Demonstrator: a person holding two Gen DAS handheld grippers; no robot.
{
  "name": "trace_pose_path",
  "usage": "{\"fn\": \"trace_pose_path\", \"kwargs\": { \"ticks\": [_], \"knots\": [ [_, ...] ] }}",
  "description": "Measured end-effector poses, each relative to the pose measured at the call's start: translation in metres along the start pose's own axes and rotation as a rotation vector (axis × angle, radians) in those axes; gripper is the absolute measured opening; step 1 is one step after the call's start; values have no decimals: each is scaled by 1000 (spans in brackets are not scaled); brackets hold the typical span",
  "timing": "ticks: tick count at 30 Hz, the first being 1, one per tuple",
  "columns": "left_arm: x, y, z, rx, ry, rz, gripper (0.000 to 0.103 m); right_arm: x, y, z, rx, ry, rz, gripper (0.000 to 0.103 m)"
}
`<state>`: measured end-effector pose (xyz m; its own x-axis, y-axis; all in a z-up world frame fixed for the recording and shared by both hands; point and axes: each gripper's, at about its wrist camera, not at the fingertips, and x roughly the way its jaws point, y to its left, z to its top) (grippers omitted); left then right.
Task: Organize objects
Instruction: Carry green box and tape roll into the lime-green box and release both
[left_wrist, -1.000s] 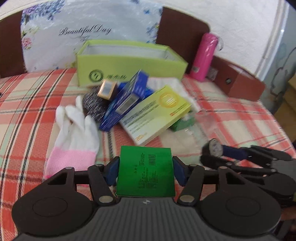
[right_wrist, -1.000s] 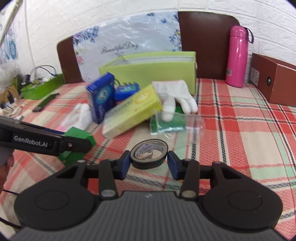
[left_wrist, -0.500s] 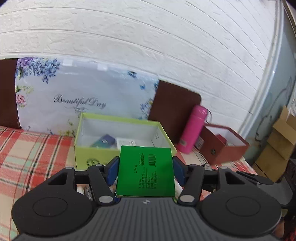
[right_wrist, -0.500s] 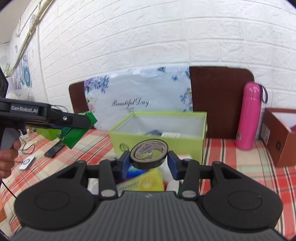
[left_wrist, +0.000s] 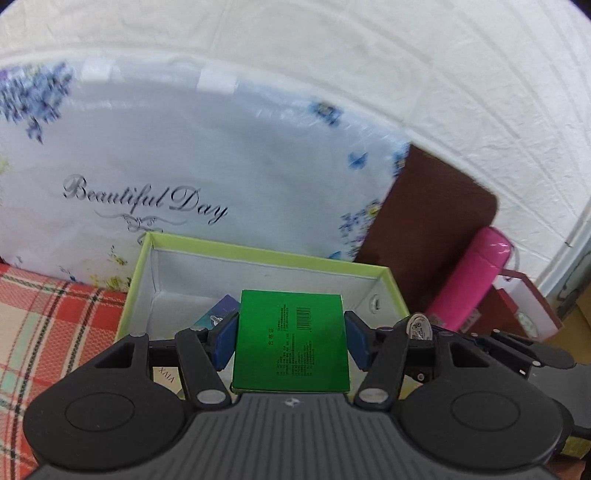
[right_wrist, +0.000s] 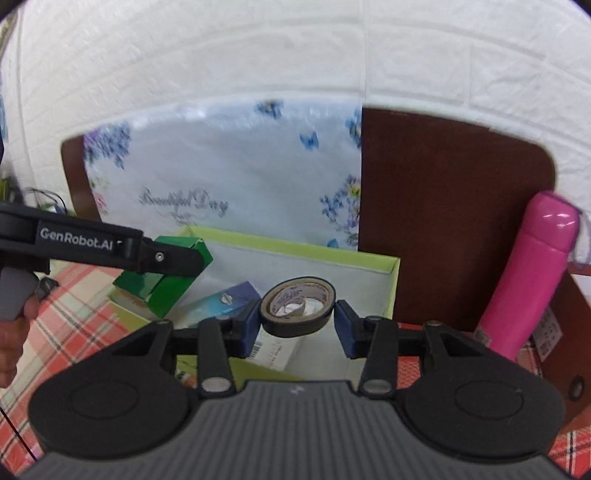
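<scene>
Grippers clamping green box (left_wrist: 291, 343) and tape roll (right_wrist: 297, 306), lime bin (right_wrist: 391, 291), pink bottle (right_wrist: 532, 273) beside.

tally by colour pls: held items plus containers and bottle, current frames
Green: 1, the green box in the left gripper
Black: 1, the tape roll in the right gripper
Lime: 1, the open lime box
Pink: 1, the pink bottle
Brown: 1, the brown box
Total: 5

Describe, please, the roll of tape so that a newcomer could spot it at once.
Find the floral "Beautiful Day" board against the white brick wall; before it stands an open lime-green box. Over that box, the right hand-held gripper clamps the roll of tape: the only black ring with a white core.
</scene>
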<state>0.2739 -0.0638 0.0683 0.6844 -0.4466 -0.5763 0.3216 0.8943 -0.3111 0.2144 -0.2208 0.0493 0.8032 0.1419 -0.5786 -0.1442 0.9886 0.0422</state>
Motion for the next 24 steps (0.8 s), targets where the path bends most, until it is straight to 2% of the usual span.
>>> {"fn": "trace_pose_path", "kwargs": {
  "ticks": [4, 8, 11, 12, 13, 14, 15, 17, 24],
  "knots": [
    [35, 9, 0, -24, 62, 23, 62, 47, -8, 0, 25, 112, 2, 43],
    [49, 19, -4, -42, 59, 26, 63, 75, -9, -4, 1, 178, 0, 43],
    [53, 25, -4, -63, 44, 46, 74, 87, -6, -6, -41, 195, -19, 47],
    [54, 27, -3, -72, 46, 50, 80, 88, -5, -6, -63, 196, -23, 56],
    [54, 28, -4, -80, 47, 50, 81, 89, -4, -6, -73, 195, -14, 62],
    [53, 30, -3, -88, 45, 51, 81, 89, -3, -5, -77, 189, -4, 75],
    [52, 30, -3, -96, 42, 53, 81, 89, -3, -5, -76, 184, -4, 79],
    [45, 31, -4, -110, 32, 49, 81, 82, -1, -3, -88, 165, 3, 80],
    [-16, 22, -7, -131, -92, -2, 83, 23, -5, 6, -74, 7, -31, 98]
  ]
}}
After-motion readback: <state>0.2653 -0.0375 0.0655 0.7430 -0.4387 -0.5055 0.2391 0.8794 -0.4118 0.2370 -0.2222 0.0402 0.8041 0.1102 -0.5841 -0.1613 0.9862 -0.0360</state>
